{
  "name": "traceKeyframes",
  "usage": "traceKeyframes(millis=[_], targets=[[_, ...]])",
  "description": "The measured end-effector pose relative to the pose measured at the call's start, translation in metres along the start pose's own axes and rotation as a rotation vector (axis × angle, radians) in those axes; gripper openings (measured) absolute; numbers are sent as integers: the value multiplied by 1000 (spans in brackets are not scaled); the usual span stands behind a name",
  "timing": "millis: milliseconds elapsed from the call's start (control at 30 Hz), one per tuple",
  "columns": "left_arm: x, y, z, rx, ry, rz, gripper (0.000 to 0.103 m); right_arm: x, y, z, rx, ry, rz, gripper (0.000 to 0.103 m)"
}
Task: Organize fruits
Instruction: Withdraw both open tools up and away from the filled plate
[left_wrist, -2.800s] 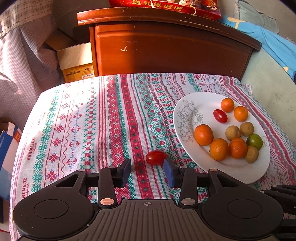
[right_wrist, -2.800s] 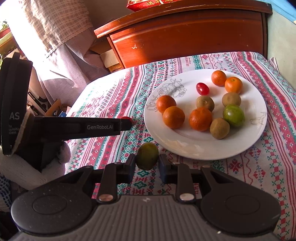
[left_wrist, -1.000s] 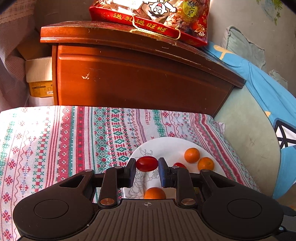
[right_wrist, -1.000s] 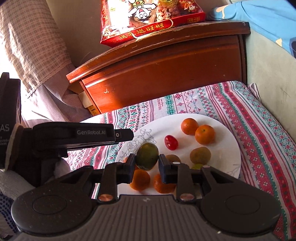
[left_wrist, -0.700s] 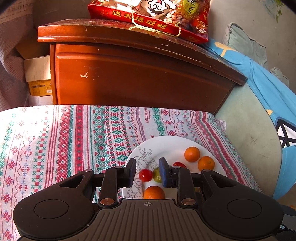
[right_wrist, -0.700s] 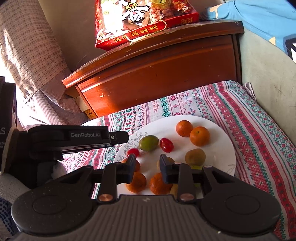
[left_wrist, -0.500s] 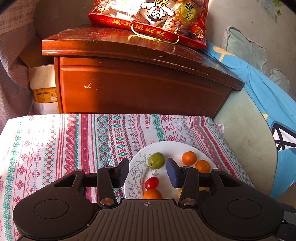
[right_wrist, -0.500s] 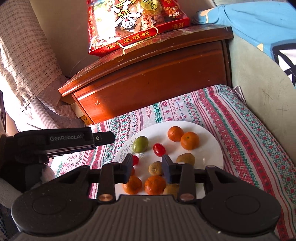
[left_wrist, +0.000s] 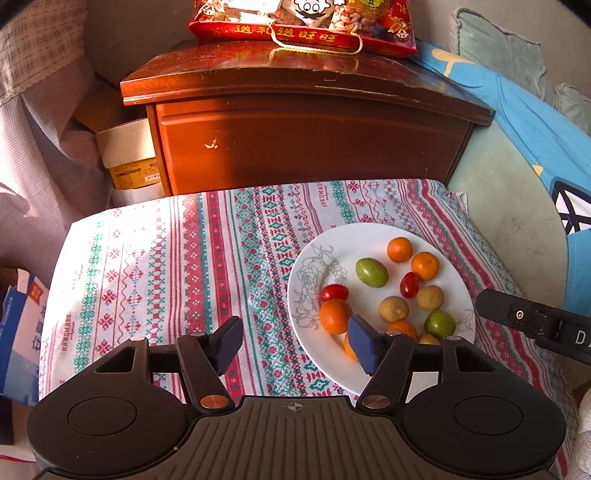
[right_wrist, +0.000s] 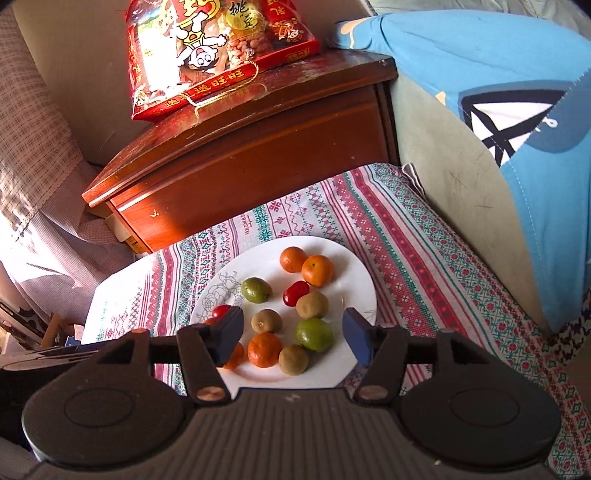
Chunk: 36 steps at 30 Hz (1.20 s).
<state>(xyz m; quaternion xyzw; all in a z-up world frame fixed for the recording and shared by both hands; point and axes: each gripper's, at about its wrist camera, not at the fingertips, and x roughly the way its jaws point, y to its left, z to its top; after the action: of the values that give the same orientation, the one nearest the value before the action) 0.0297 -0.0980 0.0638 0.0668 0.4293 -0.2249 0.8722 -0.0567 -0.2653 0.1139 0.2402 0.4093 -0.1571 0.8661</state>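
Fruit sits gathered on a white plate (left_wrist: 458, 295) with a grey flower drawn on one side, set on a red and green patterned cloth (left_wrist: 177, 266) over a low table. On the plate lie small oranges, brownish round fruits, two green ones and two red cherry tomatoes; one green fruit (left_wrist: 371, 272) rests near the flower drawing, with a cherry tomato (left_wrist: 334, 292) just beside it, next to an orange (left_wrist: 334, 316). The left gripper (left_wrist: 295, 343) hangs above the cloth at the plate's near edge, and its jaws have just been opening, standing apart with nothing between them. The right gripper (right_wrist: 293, 334) hovers over the near half of the plate, its jaws likewise just opened and parted, pressing on nothing; the fruit seen between its fingers lies on the plate below. Behind the table stands a dark wooden cabinet (left_wrist: 306, 140) with a red snack bag (left_wrist: 306, 22) on top. A blue cushion (right_wrist: 498, 92) leans off to the right, and a cardboard box (left_wrist: 129, 155) sits on the floor left of the cabinet.
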Motion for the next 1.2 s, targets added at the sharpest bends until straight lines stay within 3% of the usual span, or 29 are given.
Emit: traceKeyframes(millis=[300, 567, 1033, 1200], targets=[[3, -4, -6, -7, 50, 29, 70, 14, 3, -1, -21, 66, -99, 77], [16, -8, -9, 0, 108, 93, 73, 29, 13, -3, -79, 96, -140, 81], [21, -8, -8, -18, 139, 145, 73, 43, 15, -6, -86, 161, -192, 86], [23, -10, -7, -15, 146, 164, 79, 47, 15, -7, -91, 173, -203, 87]])
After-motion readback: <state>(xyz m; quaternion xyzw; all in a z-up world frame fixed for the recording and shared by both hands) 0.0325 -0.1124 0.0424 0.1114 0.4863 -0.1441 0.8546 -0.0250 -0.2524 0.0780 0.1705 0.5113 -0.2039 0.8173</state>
